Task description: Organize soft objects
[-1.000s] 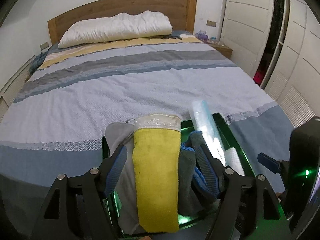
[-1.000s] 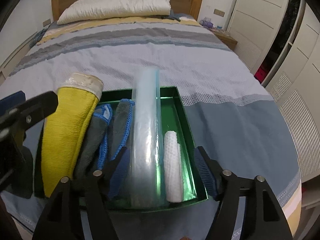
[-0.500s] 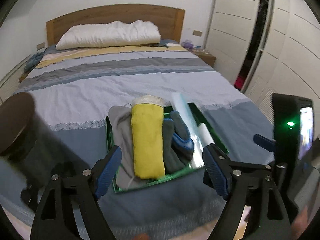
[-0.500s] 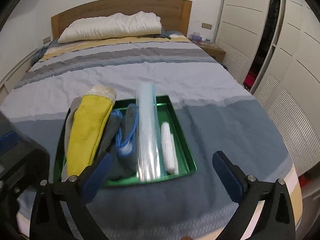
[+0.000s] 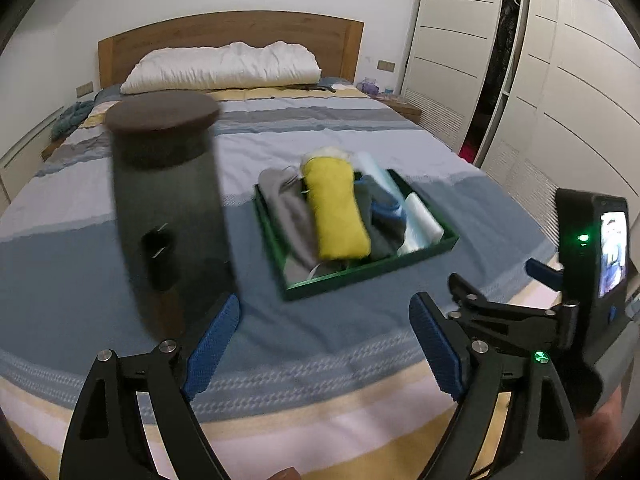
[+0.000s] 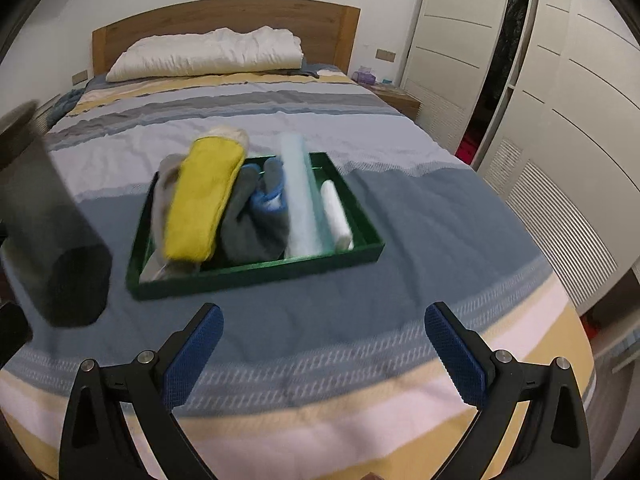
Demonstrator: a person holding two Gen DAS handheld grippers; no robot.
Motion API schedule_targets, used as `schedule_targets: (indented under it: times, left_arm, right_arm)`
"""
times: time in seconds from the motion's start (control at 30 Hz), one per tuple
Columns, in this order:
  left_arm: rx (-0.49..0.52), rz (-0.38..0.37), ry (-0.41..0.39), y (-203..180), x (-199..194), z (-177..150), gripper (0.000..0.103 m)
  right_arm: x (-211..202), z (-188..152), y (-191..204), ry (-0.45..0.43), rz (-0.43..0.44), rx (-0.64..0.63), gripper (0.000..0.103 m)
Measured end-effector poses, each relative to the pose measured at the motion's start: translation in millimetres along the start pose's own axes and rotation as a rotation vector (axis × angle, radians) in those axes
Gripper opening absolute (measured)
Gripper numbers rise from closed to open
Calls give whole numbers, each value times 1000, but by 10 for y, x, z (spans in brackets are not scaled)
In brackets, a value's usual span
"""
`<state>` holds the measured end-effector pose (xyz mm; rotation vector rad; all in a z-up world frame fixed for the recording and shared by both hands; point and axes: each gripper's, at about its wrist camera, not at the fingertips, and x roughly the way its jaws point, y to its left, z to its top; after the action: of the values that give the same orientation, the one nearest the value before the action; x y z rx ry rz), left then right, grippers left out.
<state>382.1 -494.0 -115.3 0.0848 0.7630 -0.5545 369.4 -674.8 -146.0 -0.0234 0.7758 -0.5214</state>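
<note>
A green tray [image 5: 372, 270] [image 6: 256, 270] lies on the bed and holds several rolled soft items side by side. They are a grey cloth [image 5: 286, 212], a yellow towel roll [image 5: 336, 208] [image 6: 202, 200], a dark grey cloth with blue edging [image 6: 256, 216], a pale blue roll [image 6: 300, 196] and a small white roll [image 6: 336, 216]. My left gripper [image 5: 324, 304] hangs short of the tray over the bed's foot. Its jaws are opening with nothing between them. My right gripper [image 6: 324, 310] is likewise back from the tray, open wide and empty.
A blurred dark cylinder [image 5: 168, 200] [image 6: 52, 240] stands close by on the left, near the left gripper's left finger. The right gripper's housing with a lit screen [image 5: 592, 256] is at the right. A white pillow [image 6: 208, 56] lies by the headboard. Wardrobe doors [image 6: 560, 100] line the right.
Both grippers have drawn back from the tray toward the foot of the bed and opened wider. The yellow roll and the pale blue roll stay in the tray. The dark cylinder has come into view.
</note>
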Motion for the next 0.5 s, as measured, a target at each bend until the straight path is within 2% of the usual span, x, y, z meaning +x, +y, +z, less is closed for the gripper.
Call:
schedule_targets:
  times: [0.1, 0.3, 0.5]
  left_arm:
    - [-7, -11, -4, 183, -64, -216, 84]
    - [9, -22, -30, 480, -183, -587, 85]
    - [28, -30, -51, 709, -302, -787, 85]
  right_arm:
    - [-188, -213, 163, -33, -17, 6, 103]
    - [-494, -560, 438, -109, 3, 57, 103]
    - [-791, -757, 772, -184, 24, 58, 103]
